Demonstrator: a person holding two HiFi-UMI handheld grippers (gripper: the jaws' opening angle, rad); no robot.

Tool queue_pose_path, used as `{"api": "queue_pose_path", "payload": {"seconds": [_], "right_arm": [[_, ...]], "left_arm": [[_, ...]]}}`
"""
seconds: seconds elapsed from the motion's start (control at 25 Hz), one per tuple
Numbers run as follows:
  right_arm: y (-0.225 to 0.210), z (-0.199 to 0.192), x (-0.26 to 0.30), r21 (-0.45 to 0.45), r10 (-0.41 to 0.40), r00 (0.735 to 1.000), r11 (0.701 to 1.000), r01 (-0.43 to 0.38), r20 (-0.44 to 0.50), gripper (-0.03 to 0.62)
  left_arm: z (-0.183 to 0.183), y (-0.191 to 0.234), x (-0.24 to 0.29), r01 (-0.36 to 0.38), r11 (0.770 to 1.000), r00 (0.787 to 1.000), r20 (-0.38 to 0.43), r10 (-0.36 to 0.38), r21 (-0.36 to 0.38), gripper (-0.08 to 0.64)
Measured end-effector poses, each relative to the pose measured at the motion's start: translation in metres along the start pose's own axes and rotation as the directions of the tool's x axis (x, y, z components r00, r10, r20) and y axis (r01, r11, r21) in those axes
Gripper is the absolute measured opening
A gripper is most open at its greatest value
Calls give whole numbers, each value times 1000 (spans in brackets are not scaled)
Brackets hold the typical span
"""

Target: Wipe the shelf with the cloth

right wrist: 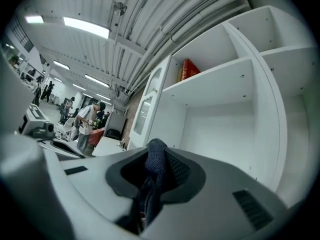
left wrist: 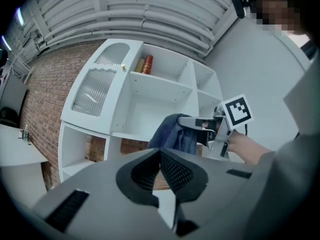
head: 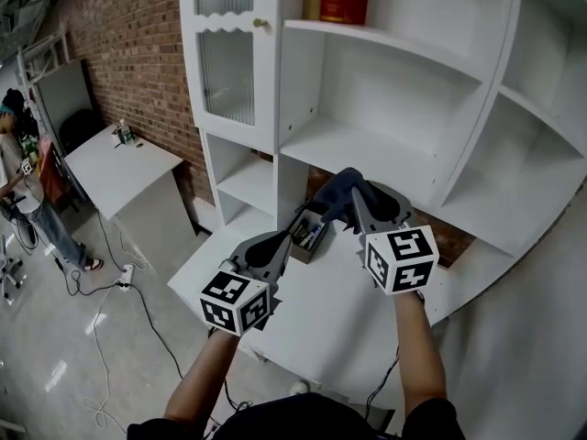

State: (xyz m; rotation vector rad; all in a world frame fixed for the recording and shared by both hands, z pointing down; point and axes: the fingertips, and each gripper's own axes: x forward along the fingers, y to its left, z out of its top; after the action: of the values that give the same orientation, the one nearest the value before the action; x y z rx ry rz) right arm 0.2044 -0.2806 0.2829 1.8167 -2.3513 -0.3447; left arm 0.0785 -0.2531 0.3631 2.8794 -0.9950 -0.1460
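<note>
Here my right gripper [right wrist: 154, 170] clamps the blue cloth [head: 337, 187] just in front of the white shelf [head: 359, 147]; my left gripper [left wrist: 161, 165], jaws pressed together and empty, hangs lower before that shelf.

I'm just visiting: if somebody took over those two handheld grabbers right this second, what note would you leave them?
Left gripper: fingers together, nothing in them.
Right gripper: shut on the blue cloth, which hangs in the air in front of the white shelf, apart from its boards.
Done: the cloth is gripped and brought up to the shelf.
Left: press the cloth on a shelf board and wipe.
</note>
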Motion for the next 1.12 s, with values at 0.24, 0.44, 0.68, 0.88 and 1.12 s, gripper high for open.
{"api": "queue_pose_path", "payload": {"seconds": [0.24,0.44,0.68,0.88,1.12], "right_arm": [[-30,-6,33,-149,-21,991,989,1,-129,71],[-51,-13,55,-259,-37,973,966,-24,-226,71],[-63,-27,68,-321,-72,950,947,-30,-303,71],[-69,-39,72,-354,-80,937,934,-49,-341,71],[-76,-52,74,-368,-93,921,928,-58,-379,71]], "left_arm": [[-1,2,18,-7,1000,1000,3,7,-3,17],[-2,0,29,-5,1000,1000,5,5,-8,17],[-5,3,36,-19,1000,1000,0,19,-11,17],[-4,3,39,-31,999,999,7,31,-11,17],[-12,1,45,-43,999,999,-7,43,-15,17]]}}
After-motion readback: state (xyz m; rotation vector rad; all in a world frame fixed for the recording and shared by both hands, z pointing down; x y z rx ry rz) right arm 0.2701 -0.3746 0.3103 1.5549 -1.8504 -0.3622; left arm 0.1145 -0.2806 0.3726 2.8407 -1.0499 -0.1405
